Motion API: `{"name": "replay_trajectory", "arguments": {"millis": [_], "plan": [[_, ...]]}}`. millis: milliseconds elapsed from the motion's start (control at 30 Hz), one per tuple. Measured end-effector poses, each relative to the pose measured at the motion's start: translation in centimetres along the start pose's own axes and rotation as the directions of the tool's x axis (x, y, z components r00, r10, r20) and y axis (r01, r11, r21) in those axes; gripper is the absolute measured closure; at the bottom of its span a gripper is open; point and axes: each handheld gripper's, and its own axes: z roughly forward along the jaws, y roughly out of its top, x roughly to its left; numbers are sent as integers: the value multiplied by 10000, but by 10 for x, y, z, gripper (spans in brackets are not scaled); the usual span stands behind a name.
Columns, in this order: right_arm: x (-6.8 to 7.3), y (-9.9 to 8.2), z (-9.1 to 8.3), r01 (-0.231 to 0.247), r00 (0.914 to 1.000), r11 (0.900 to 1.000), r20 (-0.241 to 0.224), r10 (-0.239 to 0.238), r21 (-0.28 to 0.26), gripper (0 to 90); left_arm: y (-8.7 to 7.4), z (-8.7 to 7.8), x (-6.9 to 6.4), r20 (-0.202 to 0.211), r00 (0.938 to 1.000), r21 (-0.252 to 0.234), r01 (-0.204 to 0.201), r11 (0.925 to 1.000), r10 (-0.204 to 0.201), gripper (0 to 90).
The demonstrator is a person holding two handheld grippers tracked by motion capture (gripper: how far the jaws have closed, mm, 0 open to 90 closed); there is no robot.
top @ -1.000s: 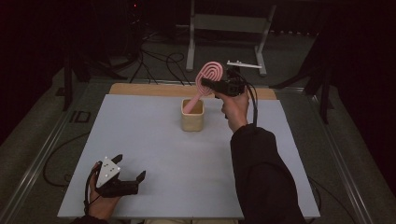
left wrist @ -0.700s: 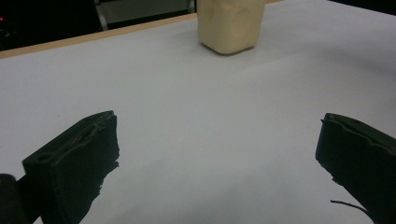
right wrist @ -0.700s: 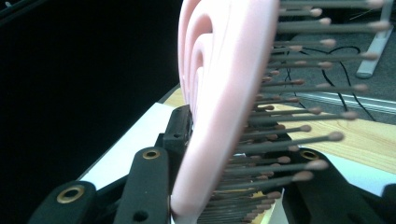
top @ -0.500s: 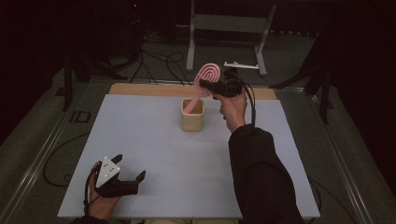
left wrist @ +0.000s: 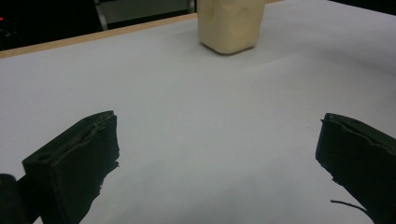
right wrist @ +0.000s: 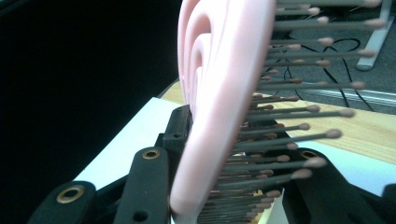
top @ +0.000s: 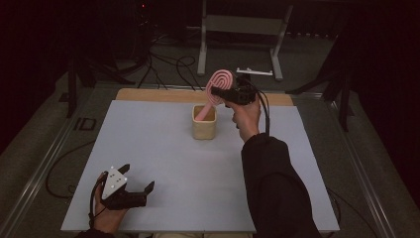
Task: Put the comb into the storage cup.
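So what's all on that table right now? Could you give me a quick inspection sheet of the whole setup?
Surface: pale grey table top with a wooden strip along its far edge.
Job's things: pink hairbrush, handle down in the cream cup, head above the rim.
Clutter: nothing seen on the table.
Grippers: right gripper shut on the hairbrush head, bristles between the jaws; left gripper open, resting near the table's near left corner, holding nothing.
Cables: a black cable trails from the right gripper; more cables lie on the floor beyond the table.
Surroundings: dark room, grey metal stand behind the table.
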Motion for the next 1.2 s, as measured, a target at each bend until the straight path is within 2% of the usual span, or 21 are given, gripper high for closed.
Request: {"name": "replay_trajectory", "arguments": {"millis": [1200], "plan": [[0, -14, 18, 43, 9998, 9990, 186, -51, 434, 633, 0, -1, 0, -25, 10000, -17, 0, 10000, 0, 0]]}}
